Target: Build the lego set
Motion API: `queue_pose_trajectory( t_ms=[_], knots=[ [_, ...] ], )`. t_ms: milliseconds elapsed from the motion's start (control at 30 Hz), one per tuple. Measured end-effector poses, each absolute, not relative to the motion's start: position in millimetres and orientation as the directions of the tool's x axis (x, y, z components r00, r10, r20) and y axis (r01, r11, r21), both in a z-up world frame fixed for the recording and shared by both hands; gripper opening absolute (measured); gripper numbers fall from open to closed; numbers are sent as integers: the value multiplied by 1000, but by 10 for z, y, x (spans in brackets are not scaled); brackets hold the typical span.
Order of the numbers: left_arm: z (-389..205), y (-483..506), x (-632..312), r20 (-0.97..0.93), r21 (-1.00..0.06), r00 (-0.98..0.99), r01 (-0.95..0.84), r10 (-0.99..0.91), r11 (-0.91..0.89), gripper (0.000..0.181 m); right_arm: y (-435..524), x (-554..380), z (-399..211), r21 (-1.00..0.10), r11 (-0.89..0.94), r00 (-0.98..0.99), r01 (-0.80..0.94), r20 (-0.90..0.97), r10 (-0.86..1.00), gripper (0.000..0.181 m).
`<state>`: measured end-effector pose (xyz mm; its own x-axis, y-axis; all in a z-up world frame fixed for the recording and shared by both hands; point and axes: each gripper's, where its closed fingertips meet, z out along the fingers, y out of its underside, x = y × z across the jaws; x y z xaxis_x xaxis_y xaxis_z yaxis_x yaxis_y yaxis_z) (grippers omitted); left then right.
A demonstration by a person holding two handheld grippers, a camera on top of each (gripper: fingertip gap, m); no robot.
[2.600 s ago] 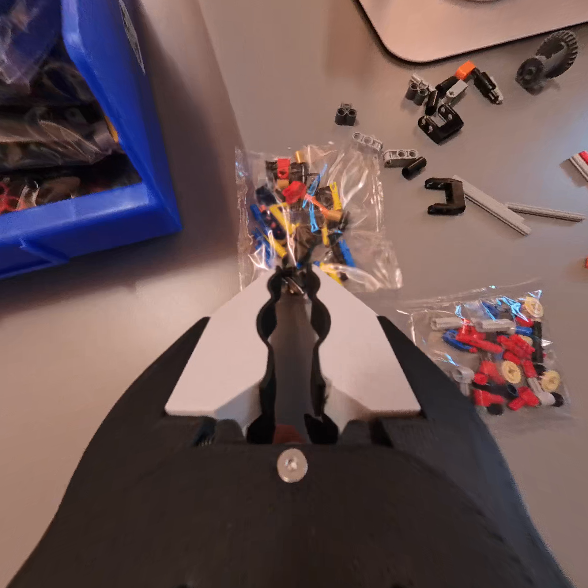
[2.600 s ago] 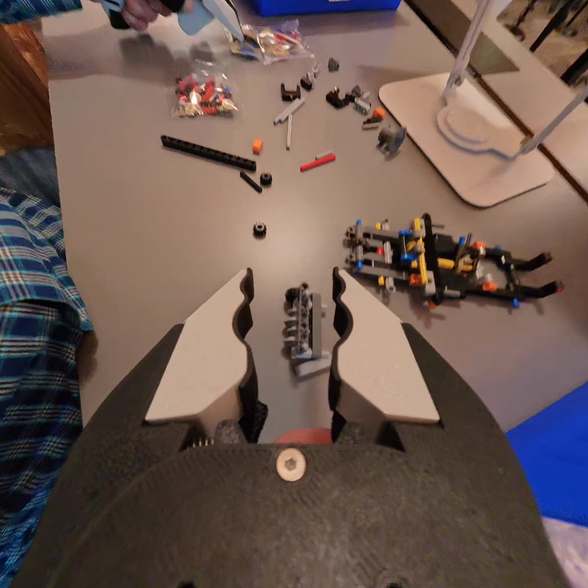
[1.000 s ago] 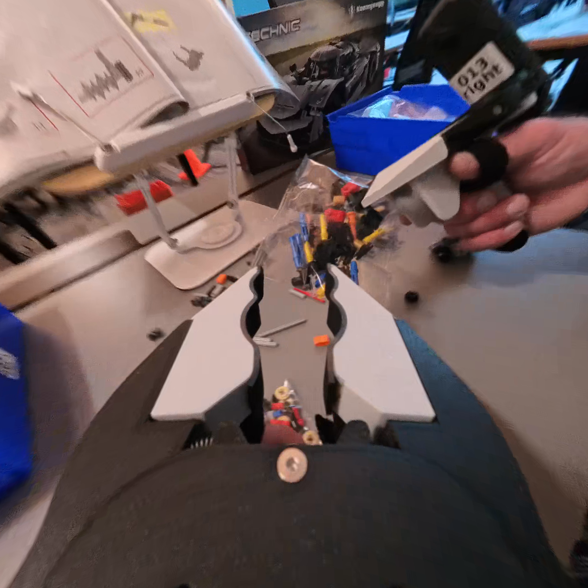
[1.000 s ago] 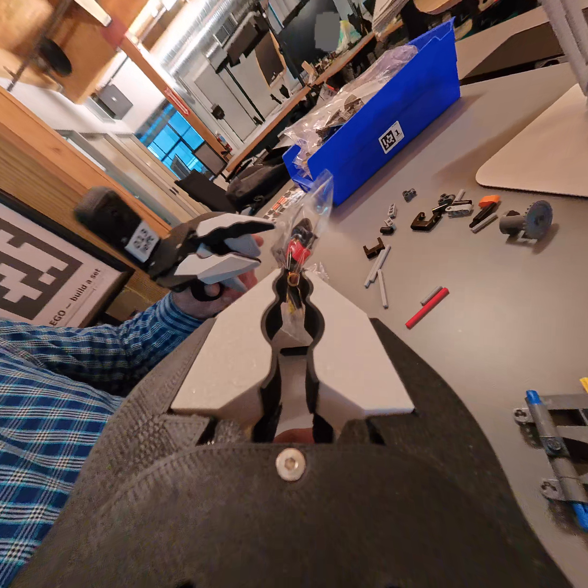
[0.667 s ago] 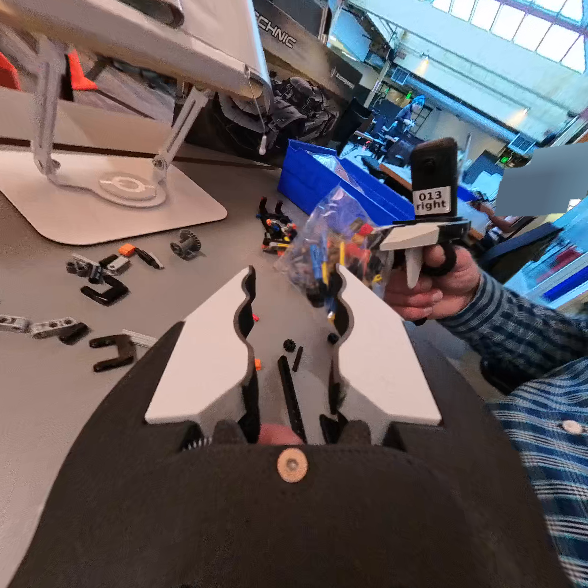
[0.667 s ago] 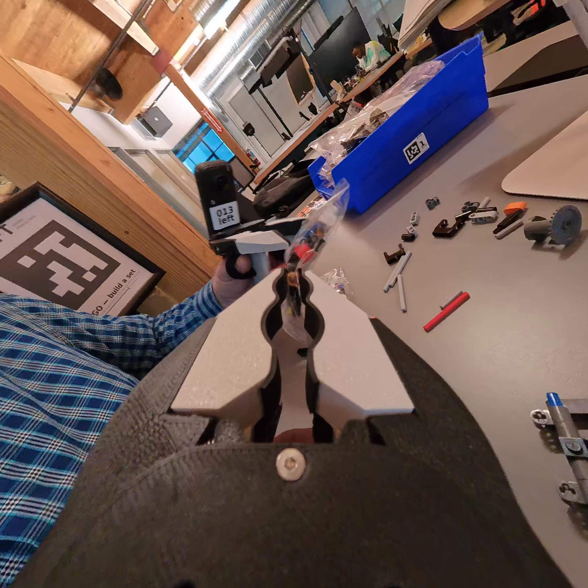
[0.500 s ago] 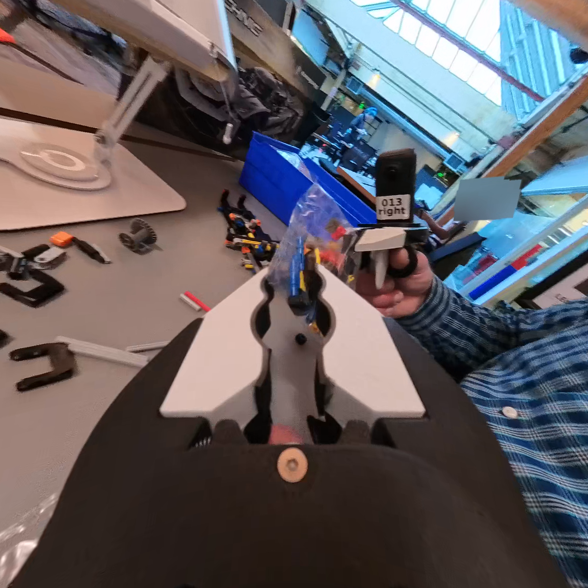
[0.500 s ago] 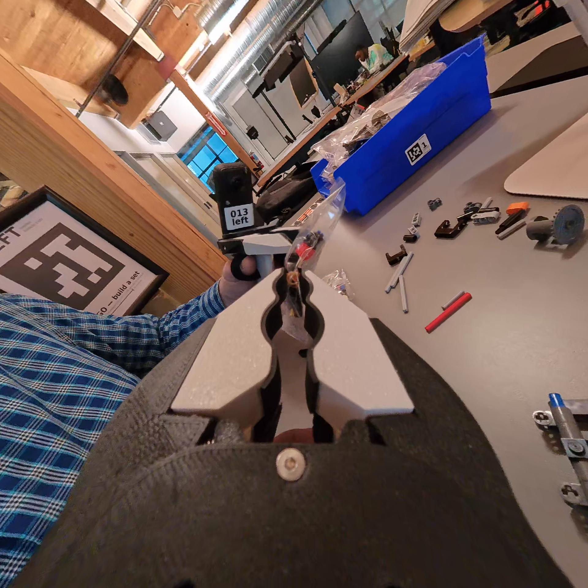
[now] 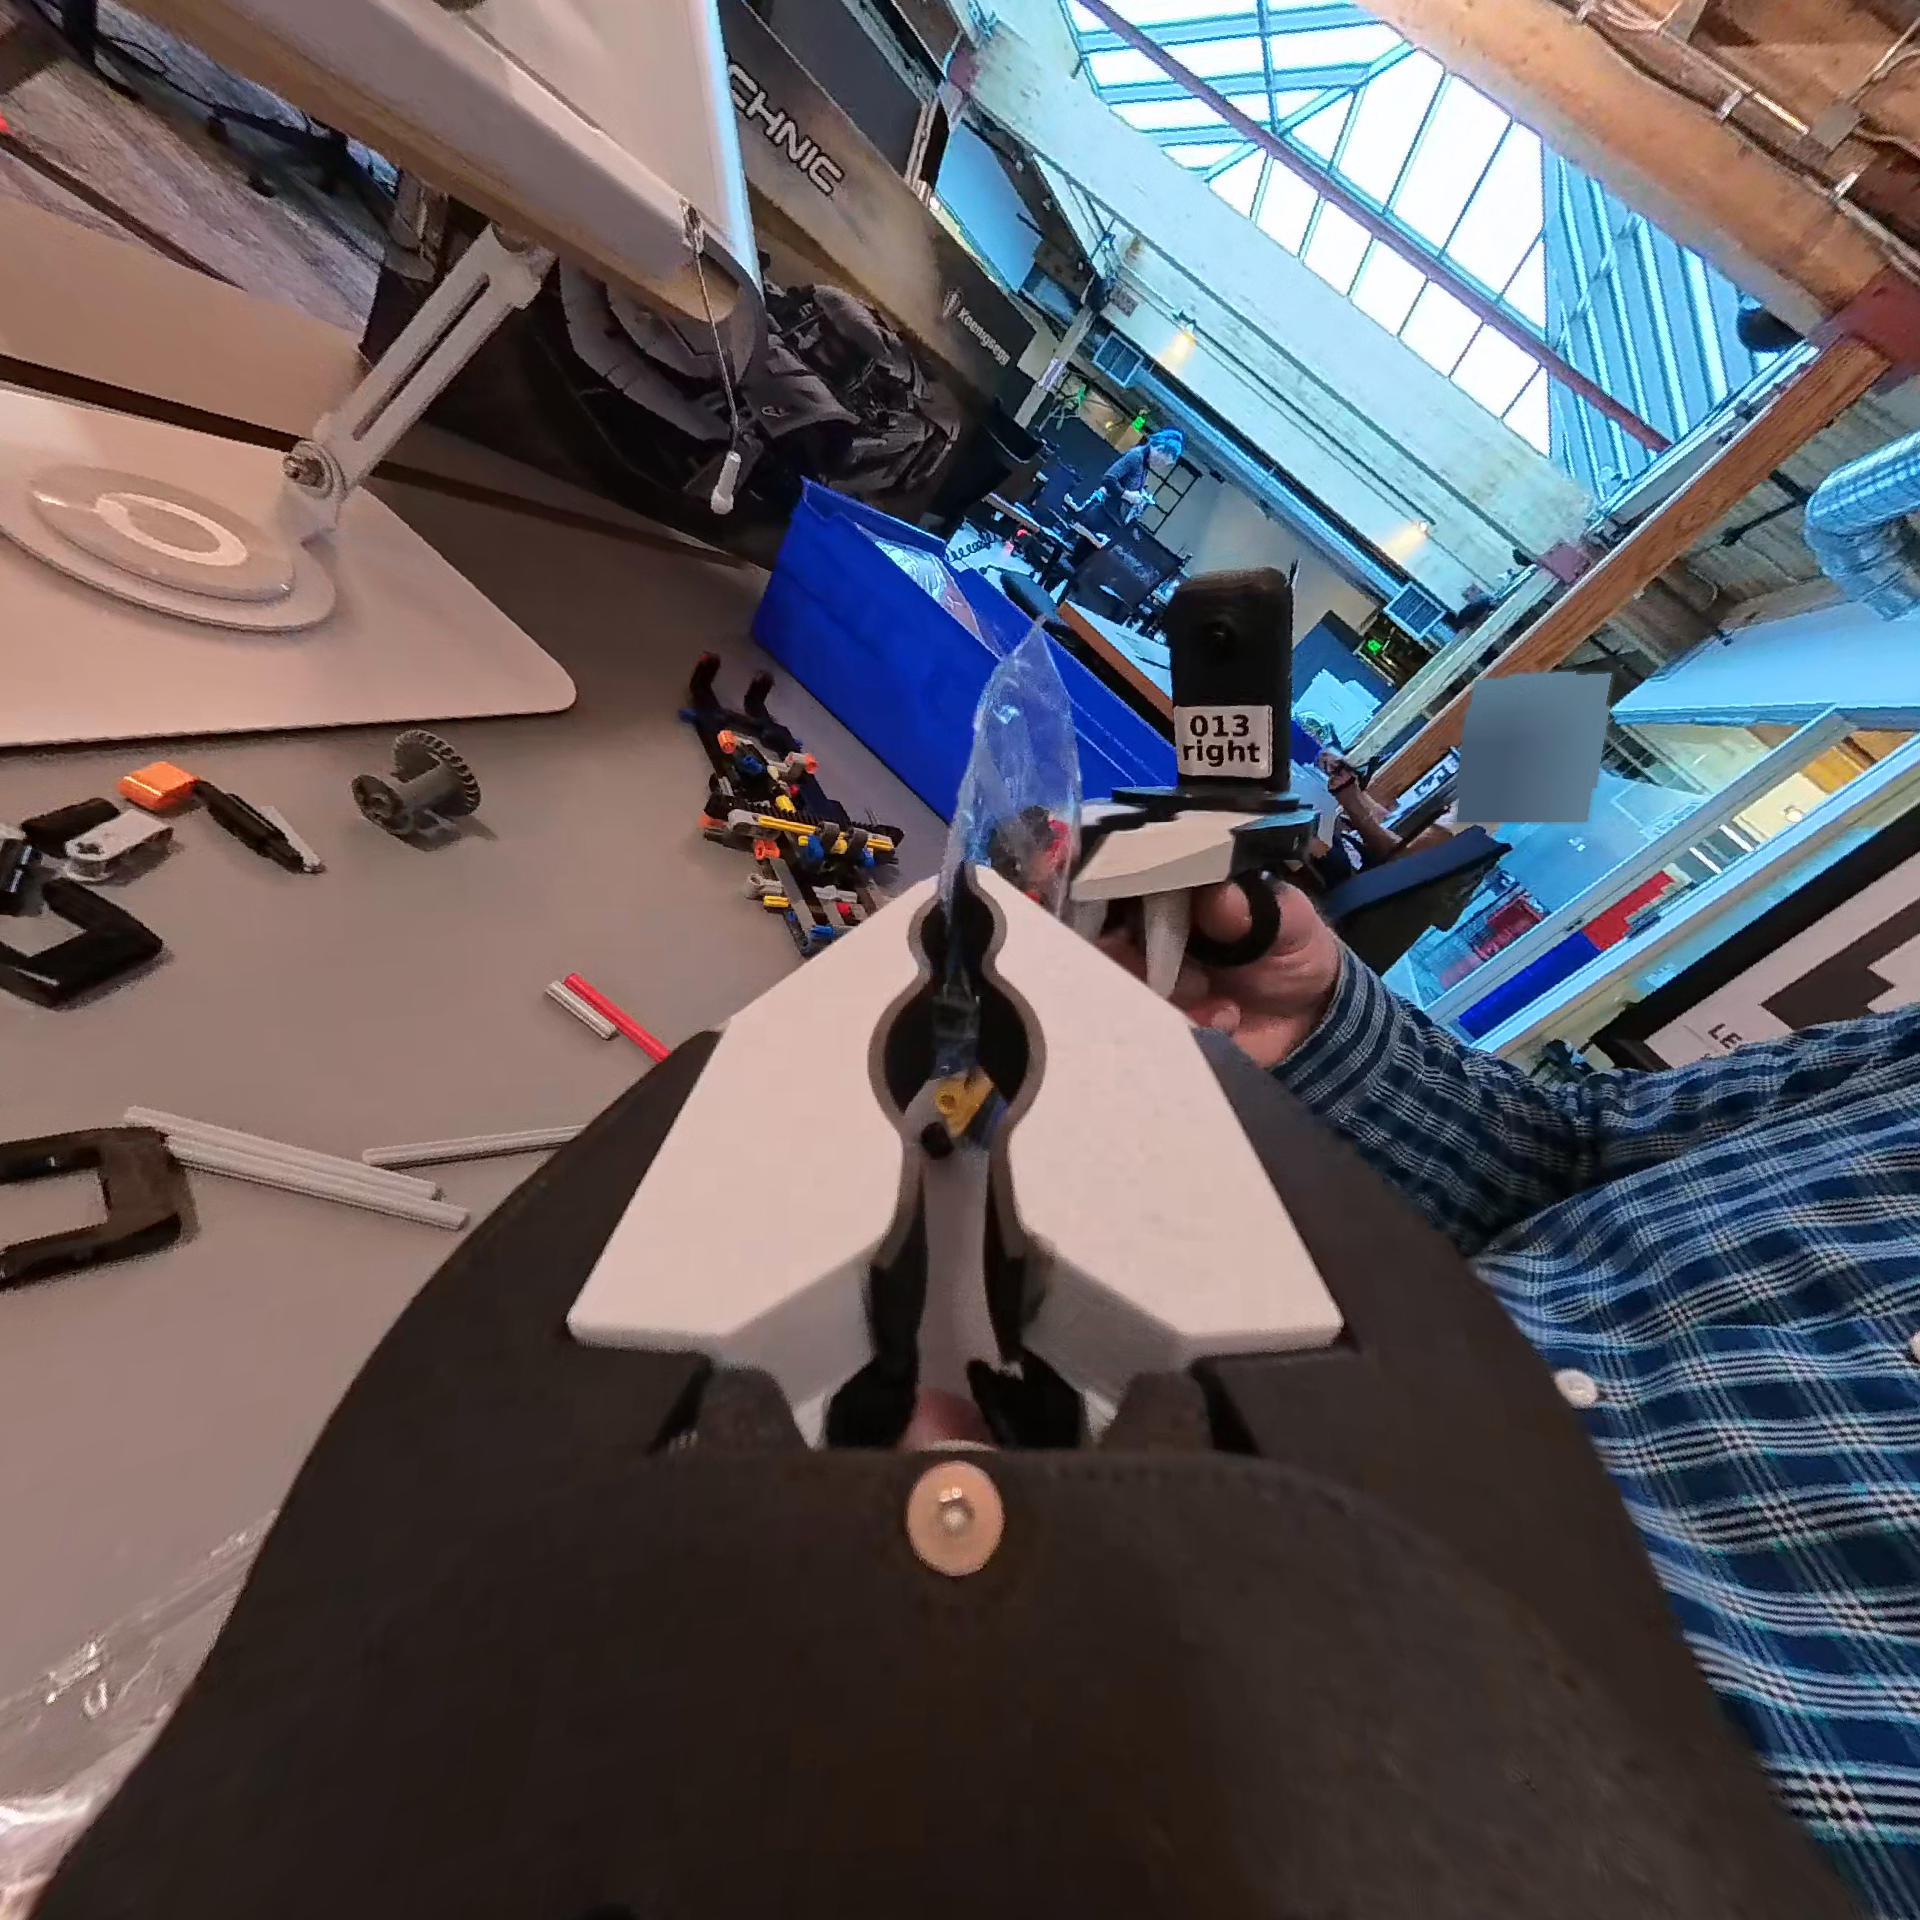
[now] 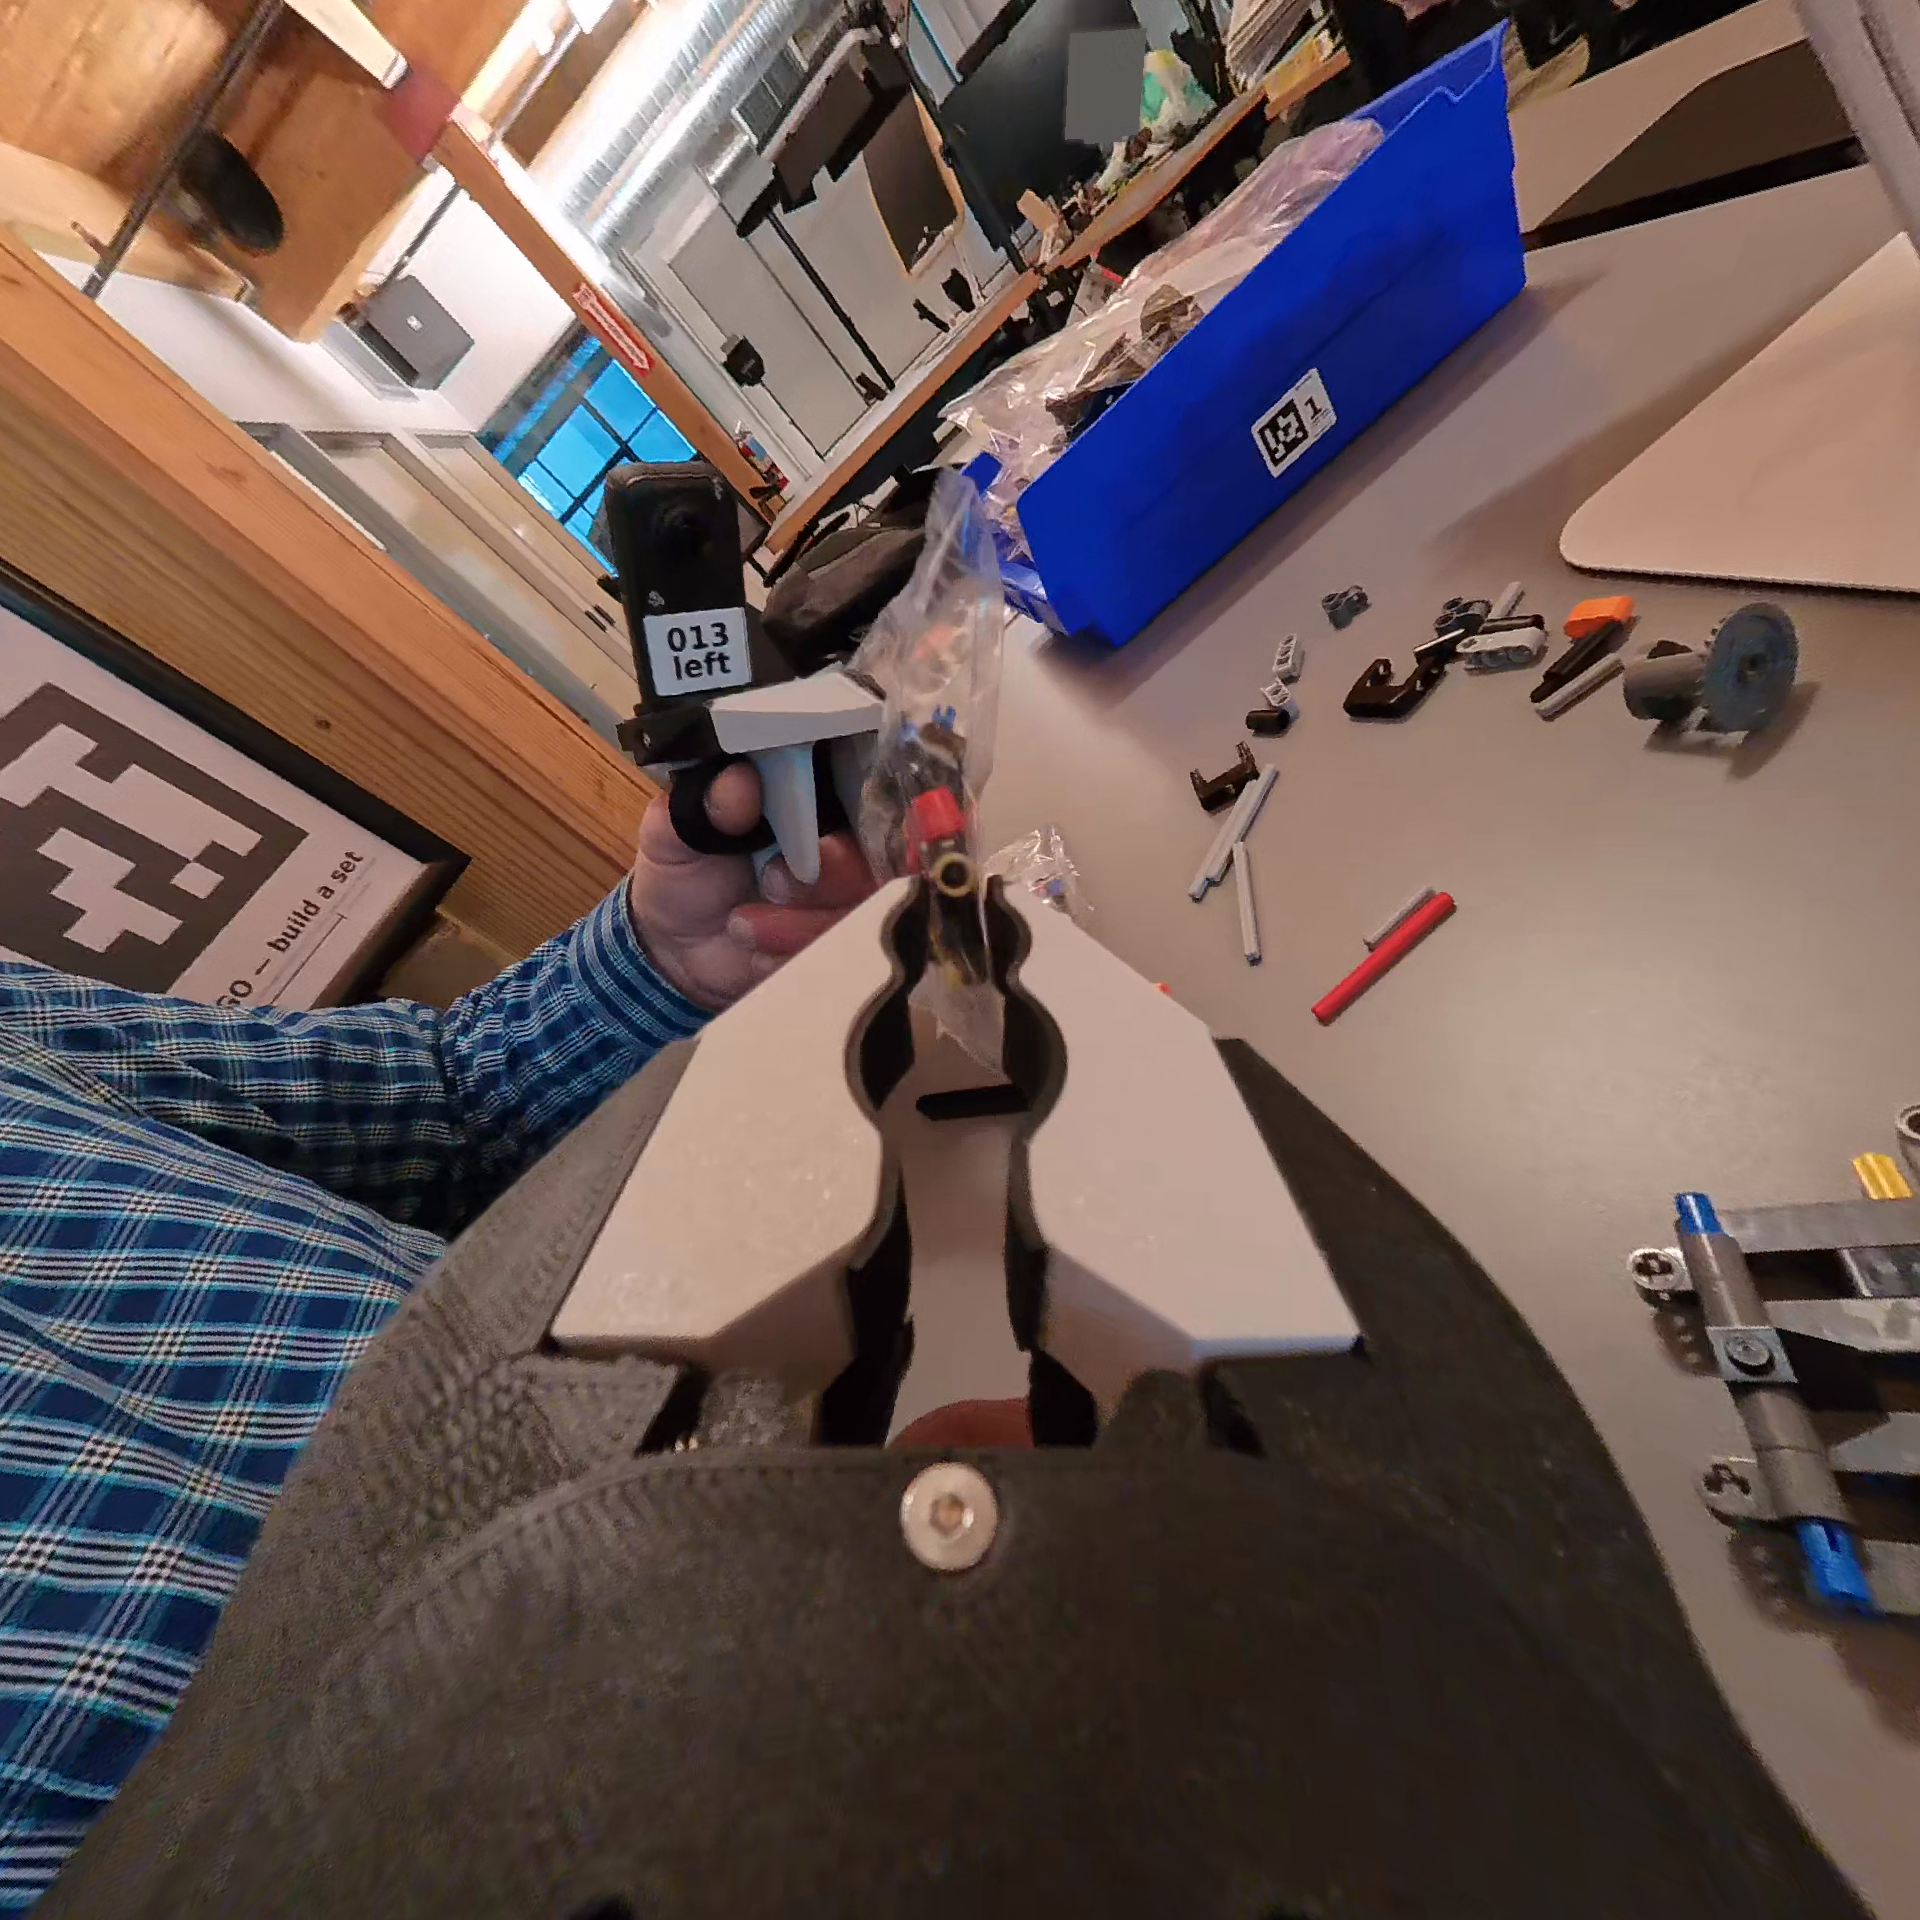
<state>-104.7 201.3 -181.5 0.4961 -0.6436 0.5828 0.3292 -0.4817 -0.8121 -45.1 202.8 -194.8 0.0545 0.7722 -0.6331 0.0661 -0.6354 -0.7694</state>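
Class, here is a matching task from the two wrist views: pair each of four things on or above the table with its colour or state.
Things:
1. bag of parts
2. bin
3. rod
4. gear

States:
A. grey, standing on the table
B. red, lying flat on the table
C. blue, holding plastic bags
D. clear, held in the air by both grippers

Pairs: 1-D, 2-C, 3-B, 4-A

The left gripper and the right gripper are both shut on the bag.
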Motion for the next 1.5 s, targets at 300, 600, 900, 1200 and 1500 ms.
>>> queue_pose_trajectory(
  t_ms=[300, 600, 900, 1200, 1500],
  knots=[
    [-1786, 2046, -1124, 643, -766, 461, 392, -611, -509, 0, 2068, -444, -1996, -751, -658, 64, 59, -655, 753, 6],
    [-1825, 2069, -1147, 662, -749, 457, 409, -594, -521, 0, 2014, -453, -1937, -774, -630, 41, 56, -629, 776, 0],
    [-1849, 2070, -1150, 669, -743, 447, 415, -594, -524, 0, 2002, -454, -1884, -805, -591, 57, 56, -588, 807, 0],
    [-1866, 1872, -907, 440, -887, 550, 142, -709, -440, 0, 2067, -357, -1623, -958, -46, 220, 285, 19, 975, 30],
    [-2067, 1578, -535, 232, -923, 521, -149, -821, -355, 0, 1708, -679, -1947, -871, 106, 31, 480, 138, 990, 10]
  ],
)
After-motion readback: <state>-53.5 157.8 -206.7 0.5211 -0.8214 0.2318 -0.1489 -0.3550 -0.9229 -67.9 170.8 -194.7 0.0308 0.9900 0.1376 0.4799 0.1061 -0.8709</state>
